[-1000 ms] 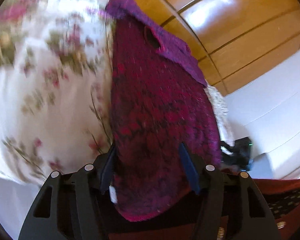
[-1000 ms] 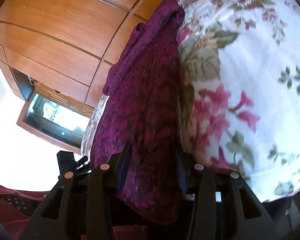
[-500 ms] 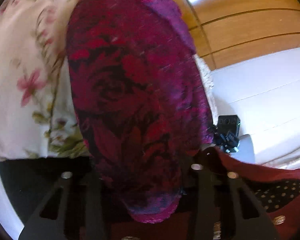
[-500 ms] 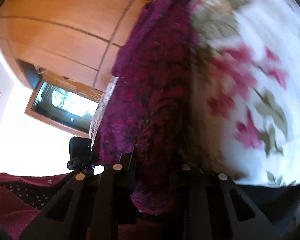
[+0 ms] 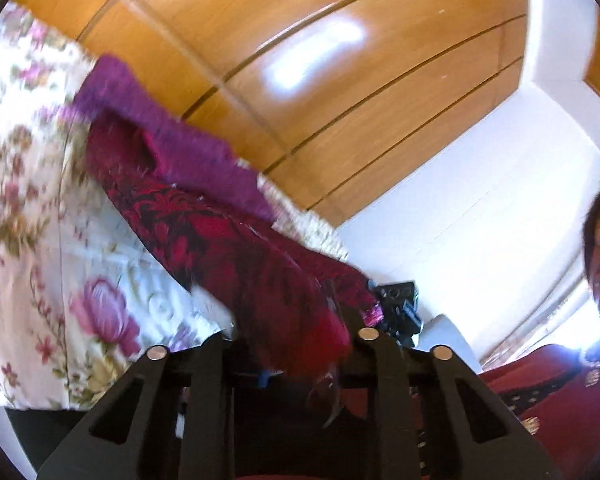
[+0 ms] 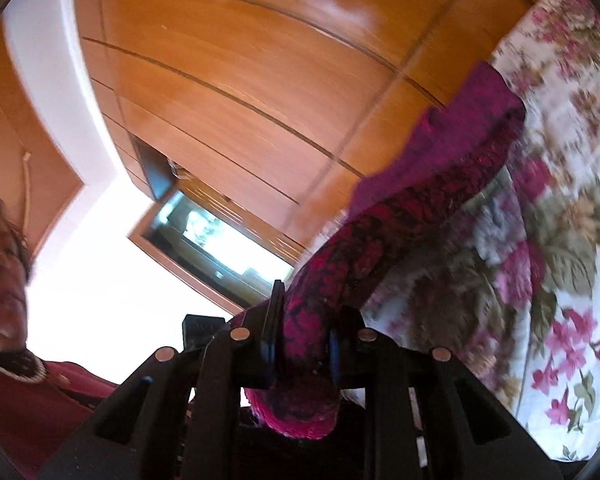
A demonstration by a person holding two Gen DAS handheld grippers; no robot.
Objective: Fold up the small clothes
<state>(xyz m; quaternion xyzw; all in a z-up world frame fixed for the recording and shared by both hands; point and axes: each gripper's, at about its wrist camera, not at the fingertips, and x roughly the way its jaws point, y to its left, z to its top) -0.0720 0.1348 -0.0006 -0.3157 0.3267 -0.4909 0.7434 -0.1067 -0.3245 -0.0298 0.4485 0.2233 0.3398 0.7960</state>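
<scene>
Garment [image 5: 236,248] lifted off floral bedspread [image 5: 40,240]; wardrobe [image 5: 300,80] probably behind.

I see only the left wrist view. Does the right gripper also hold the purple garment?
Observer: Yes. The right gripper is shut on the garment; its blue pads squeeze a bunched edge.
Operator: Is any cloth left over behind the pads?
Observer: Yes, a rolled end sticks out below them, toward the camera.
Operator: What stands beyond on that side?
Observer: A bright framed opening set in the wooden panels; I cannot tell whether it is a screen or a window.
</scene>
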